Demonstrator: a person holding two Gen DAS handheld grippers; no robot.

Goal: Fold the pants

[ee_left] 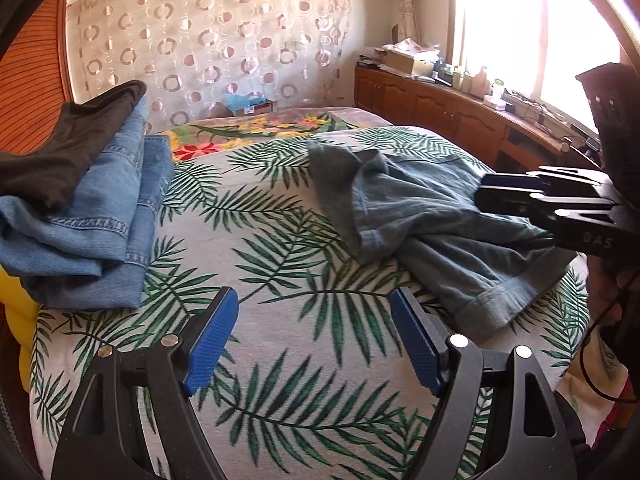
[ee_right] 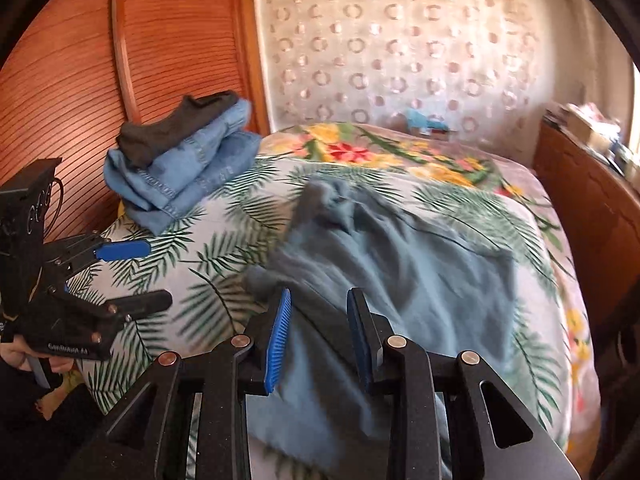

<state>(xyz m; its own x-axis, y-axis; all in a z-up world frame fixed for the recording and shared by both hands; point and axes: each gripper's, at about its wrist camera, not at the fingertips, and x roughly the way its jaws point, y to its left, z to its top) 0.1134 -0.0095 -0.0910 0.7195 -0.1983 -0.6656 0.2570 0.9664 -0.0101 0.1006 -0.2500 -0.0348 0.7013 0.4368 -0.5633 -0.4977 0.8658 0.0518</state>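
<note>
Grey-blue pants (ee_left: pixel 432 216) lie crumpled on the palm-leaf bedspread (ee_left: pixel 260 240), right of centre; they also show in the right wrist view (ee_right: pixel 400 280). My left gripper (ee_left: pixel 314 312) is open and empty, hovering over bare bedspread left of a cuffed leg end (ee_left: pixel 500 300). It shows at the left of the right wrist view (ee_right: pixel 140 276). My right gripper (ee_right: pixel 318 312) is open with its blue pads just above the near part of the pants, holding nothing. It enters the left wrist view from the right (ee_left: pixel 484 196) over the pants.
A stack of folded blue jeans with a dark garment on top (ee_left: pixel 92 208) sits at the bed's left side (ee_right: pixel 188 164). A wooden slatted panel (ee_right: pixel 80 80) stands behind it. A wooden cabinet with clutter (ee_left: pixel 460 96) runs along the right under a window.
</note>
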